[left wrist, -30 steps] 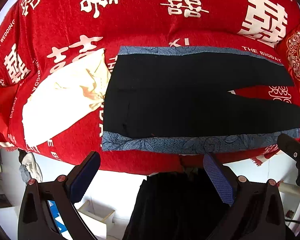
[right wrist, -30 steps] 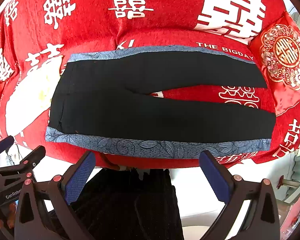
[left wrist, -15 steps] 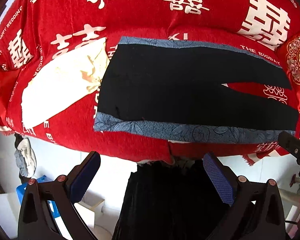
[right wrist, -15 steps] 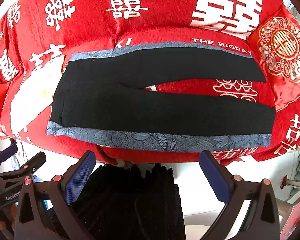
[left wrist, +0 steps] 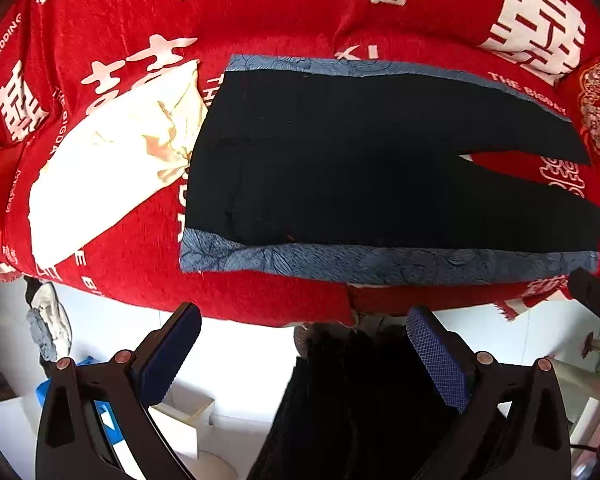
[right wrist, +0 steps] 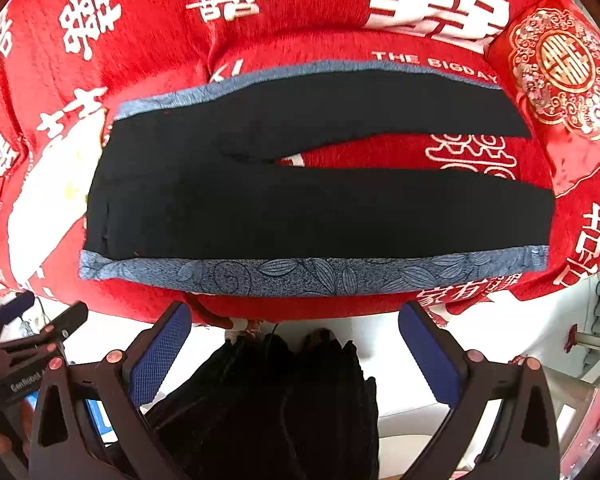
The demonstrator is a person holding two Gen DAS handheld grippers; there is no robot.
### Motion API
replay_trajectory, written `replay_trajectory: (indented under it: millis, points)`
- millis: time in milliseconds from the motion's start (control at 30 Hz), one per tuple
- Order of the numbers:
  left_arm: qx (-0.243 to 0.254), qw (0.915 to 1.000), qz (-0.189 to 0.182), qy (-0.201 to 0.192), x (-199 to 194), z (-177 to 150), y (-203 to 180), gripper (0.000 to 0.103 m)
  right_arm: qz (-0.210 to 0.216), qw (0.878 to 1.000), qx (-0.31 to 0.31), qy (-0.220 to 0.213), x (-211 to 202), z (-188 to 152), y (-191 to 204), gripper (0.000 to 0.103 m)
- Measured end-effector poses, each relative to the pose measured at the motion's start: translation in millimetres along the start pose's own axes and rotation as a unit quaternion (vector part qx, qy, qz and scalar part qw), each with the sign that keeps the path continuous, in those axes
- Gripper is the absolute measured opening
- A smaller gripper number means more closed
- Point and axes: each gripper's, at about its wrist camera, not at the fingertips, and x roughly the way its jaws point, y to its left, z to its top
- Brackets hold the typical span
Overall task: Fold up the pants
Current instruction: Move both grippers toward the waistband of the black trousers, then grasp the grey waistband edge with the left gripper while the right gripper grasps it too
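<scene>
Black pants (left wrist: 340, 168) (right wrist: 260, 200) lie flat on a red sofa cover, waist to the left and both legs spread apart to the right, with blue patterned bands along their far and near edges. My left gripper (left wrist: 304, 354) hangs open below the sofa's front edge, off the pants, nothing between its blue pads. My right gripper (right wrist: 296, 350) is also open and empty, held in front of the near blue band (right wrist: 300, 274). The left gripper's body (right wrist: 32, 344) shows at the right wrist view's lower left.
A cream cloth (left wrist: 108, 160) lies on the sofa just left of the waist. A red embroidered cushion (right wrist: 560, 72) sits at the right end. The person's dark trousers (right wrist: 276, 408) are below. White floor, a small box (left wrist: 184, 420) and a grey rag (left wrist: 48, 332) lie under the edge.
Both grippers have pulled back and lifted slightly, so the pants sit higher and farther in both views. Jaws stayed open; the pants have not moved.
</scene>
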Motion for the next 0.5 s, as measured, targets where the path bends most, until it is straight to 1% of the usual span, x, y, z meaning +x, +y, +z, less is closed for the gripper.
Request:
replay_trajectory:
  millis: [67, 233, 400, 500]
  points:
    - [0.006, 1.0, -0.002, 0.004, 14.1, 3.4, 3.1, 0.103, -0.008, 1.0, 0.004, 0.007, 13.3, -0.4, 1.7, 0.103]
    - [0.015, 0.9997, -0.007, 0.019, 52.2, 9.2, 8.3, 0.103, 0.002, 1.0, 0.024, 0.02, 47.0, -5.4, 6.3, 0.103]
    - [-0.002, 0.9996, -0.013, 0.026, 80.7, 12.2, 18.6, 0.103, 0.026, 0.999, 0.031, 0.03, 79.8, -9.8, 9.4, 0.103]
    - [-0.01, 0.9994, -0.021, 0.026, 93.6, 13.3, 23.9, 0.103, 0.053, 0.998, 0.038, 0.026, 97.3, -12.5, 8.1, 0.103]
